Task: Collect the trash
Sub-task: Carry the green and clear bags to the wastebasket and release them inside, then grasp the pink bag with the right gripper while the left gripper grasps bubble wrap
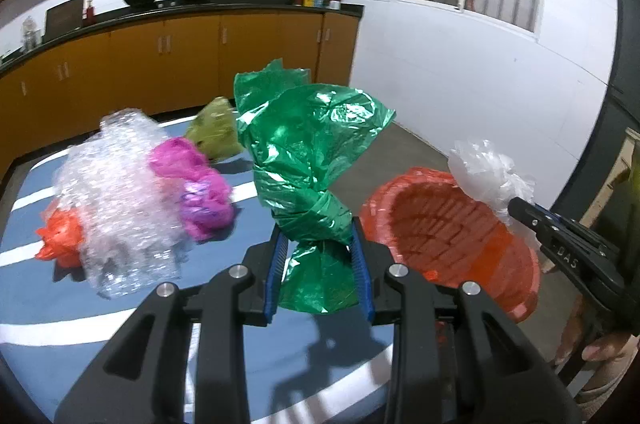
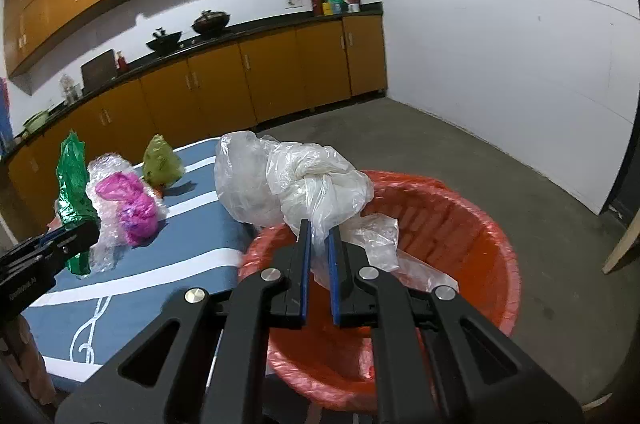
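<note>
Two bags are in hand at once: the right tool is clenched on a knotted clear bag held over the near rim of the bin with the red liner, and the left tool is clenched on the twisted neck of a green bag held above the blue tabletop, left of the bin. To do this well, I would carry the clear bag further over the bin's middle before releasing it, since its loose tail could catch on the rim. Then bring the green bag across the same way.
</note>
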### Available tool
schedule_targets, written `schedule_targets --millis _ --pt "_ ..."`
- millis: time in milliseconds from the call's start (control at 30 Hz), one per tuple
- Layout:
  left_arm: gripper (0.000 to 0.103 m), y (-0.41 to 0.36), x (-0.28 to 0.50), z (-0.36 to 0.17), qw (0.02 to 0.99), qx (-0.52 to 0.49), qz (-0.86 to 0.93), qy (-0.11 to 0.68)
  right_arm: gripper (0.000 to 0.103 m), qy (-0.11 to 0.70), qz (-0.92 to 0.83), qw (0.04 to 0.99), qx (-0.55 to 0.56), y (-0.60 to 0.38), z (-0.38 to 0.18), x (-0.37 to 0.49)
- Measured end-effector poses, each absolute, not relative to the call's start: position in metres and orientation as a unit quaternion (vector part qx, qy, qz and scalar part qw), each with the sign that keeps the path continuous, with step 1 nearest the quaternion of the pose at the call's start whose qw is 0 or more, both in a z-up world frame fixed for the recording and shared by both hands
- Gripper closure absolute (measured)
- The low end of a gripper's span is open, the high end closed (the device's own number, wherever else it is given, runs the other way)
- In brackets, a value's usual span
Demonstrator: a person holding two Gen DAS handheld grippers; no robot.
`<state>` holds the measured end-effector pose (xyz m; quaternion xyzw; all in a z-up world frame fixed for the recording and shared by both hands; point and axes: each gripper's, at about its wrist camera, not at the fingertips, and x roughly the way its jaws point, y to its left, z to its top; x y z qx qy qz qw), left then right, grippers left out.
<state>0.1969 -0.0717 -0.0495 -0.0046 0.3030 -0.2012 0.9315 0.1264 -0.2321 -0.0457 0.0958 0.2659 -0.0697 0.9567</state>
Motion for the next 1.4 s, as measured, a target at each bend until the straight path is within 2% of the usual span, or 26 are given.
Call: schedule_targets --millis 867,1000,1067,1100,1167,1400 --pt "0.072 -0.184 0.215 -0.063 0.890 0.020 -0.324 0.321 0.094 0.241 -0.122 0.951 0.152 -0.286 -0.042 0.121" --pt "0.068 -0.195 0.222 -0.067 0.884 0.016 -0.332 0.329 0.093 0.236 -0.127 0.951 0.153 -0.290 -0.042 0.119" --pt "0.064 -0.198 0.225 -0.071 0.881 0.014 -0.334 0.335 0.084 0.235 -0.127 0.951 0.155 -0.292 -0.043 0.119" --pt "0.061 -0.199 0.227 -0.073 0.879 0.013 -0.334 0.339 0.075 0.235 -0.128 0.951 0.156 -0.293 -0.043 0.119" --pt "0.054 -0.199 0.230 -0.077 0.877 0.013 -0.334 0.345 0.064 0.233 -0.130 0.951 0.159 -0.295 -0.044 0.117" --pt "0.047 -0.183 0.233 -0.086 0.884 0.006 -0.304 0.354 0.062 0.236 -0.145 0.948 0.155 -0.299 -0.045 0.115"
